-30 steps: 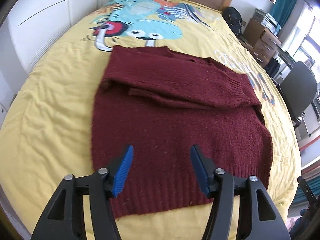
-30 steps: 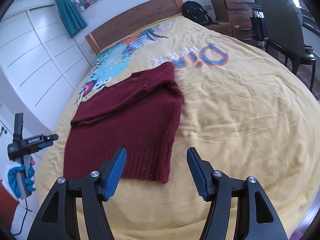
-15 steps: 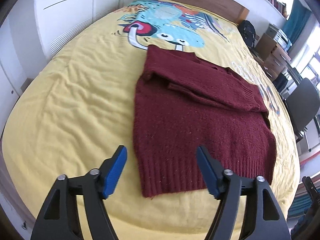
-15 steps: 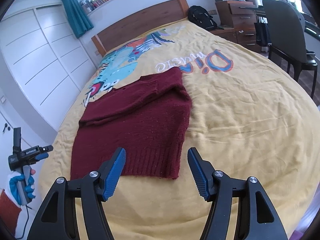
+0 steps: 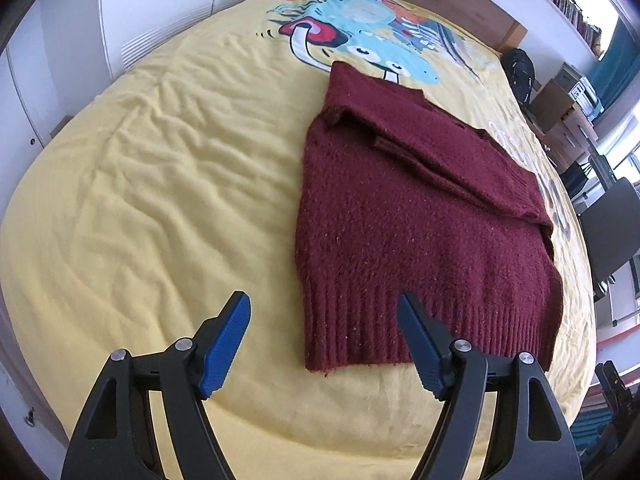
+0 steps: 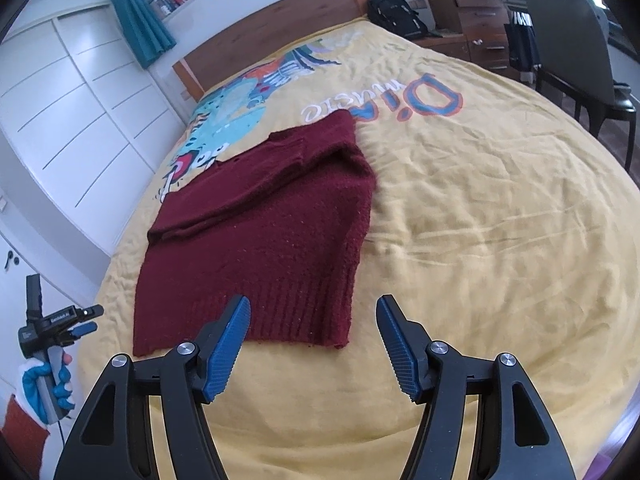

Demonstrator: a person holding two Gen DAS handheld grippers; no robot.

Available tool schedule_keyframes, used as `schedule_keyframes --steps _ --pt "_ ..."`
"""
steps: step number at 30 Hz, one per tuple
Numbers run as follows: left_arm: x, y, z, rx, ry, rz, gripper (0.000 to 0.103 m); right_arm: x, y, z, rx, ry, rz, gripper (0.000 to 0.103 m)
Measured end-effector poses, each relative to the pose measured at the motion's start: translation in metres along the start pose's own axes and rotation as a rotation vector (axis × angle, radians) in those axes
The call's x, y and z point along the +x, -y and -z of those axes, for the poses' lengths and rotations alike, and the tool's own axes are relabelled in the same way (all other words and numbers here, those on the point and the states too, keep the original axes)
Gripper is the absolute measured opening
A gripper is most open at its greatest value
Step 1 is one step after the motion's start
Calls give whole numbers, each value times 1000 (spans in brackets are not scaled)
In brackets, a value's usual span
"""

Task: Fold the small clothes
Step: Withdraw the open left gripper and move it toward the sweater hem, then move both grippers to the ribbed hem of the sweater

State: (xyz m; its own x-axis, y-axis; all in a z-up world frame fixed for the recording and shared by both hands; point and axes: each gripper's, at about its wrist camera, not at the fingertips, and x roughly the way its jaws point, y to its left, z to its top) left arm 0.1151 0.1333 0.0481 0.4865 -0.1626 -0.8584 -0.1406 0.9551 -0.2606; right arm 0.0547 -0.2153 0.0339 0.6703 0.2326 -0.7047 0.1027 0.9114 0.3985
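The left gripper (image 5: 324, 320) stood with its jaws apart, nothing between the blue pads. Its jaws had just been opening. It hung above the near edge of the bed, its right pad (image 5: 422, 350) over the ribbed hem of the sweater and its left pad over bare bedspread. No contact with the cloth could be made out.

The right gripper (image 6: 314, 326) likewise stood with jaws apart and empty. It hovered above the near right corner of the hem, the left pad (image 6: 226, 350) over the ribbing, the right pad over the yellow cover.

At the lower left of the right wrist view, a gloved hand (image 6: 48, 384) in blue held the handle of the other gripper, just off the edge of the bed.

The maroon sweater (image 5: 404, 216) lay flat on the yellow bedspread (image 5: 152, 184), hem toward the cameras, both sleeves folded across the chest. It sat near the middle of the bed, its collar end touching the cartoon print (image 5: 360, 36).

Beyond the print stood a wooden headboard (image 6: 276, 24). White wardrobe doors (image 6: 68, 112) ran along one side. On the other side were a black backpack (image 6: 396, 14), a wooden chest of drawers (image 6: 468, 8) and a dark chair (image 6: 576, 44). A teal curtain (image 6: 140, 20) hung by the window.
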Motion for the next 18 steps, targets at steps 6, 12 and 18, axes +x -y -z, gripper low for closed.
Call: schedule_keyframes --steps 6,12,18 --pt "12 3 3 0 -26 8 71 13 4 -1 10 -28 3 67" --pt "27 0 7 -8 -58 10 71 28 8 -1 19 -63 13 67" --pt "40 -6 9 -23 -84 13 71 45 7 -2 11 -101 24 67"
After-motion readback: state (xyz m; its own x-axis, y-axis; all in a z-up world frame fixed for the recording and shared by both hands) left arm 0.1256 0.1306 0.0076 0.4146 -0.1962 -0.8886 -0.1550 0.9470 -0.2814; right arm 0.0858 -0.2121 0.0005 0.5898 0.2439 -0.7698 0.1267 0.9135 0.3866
